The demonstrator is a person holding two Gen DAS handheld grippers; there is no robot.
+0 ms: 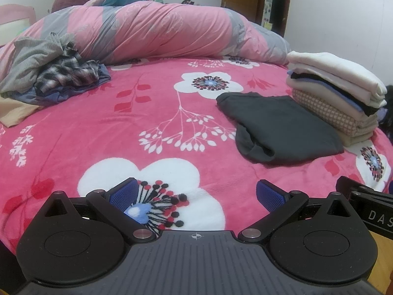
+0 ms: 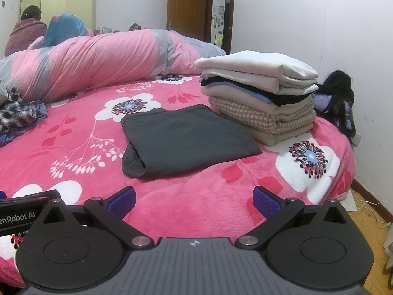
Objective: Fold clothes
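Observation:
A folded dark grey garment (image 1: 277,127) lies flat on the pink floral bed (image 1: 103,132), also in the right wrist view (image 2: 186,140). Beside it on the right stands a stack of folded clothes (image 1: 336,93), white on top and checked beige below (image 2: 260,95). A heap of unfolded clothes (image 1: 49,73), grey and plaid, lies at the far left (image 2: 17,113). My left gripper (image 1: 196,194) is open and empty over the bed's near edge. My right gripper (image 2: 194,198) is open and empty, just short of the grey garment.
A rolled pink and grey quilt (image 1: 152,29) lies across the back of the bed. A person (image 2: 27,32) sits behind it. A dark hairy object (image 2: 339,100) lies at the bed's right edge by the wall. A wooden door (image 2: 189,7) stands behind.

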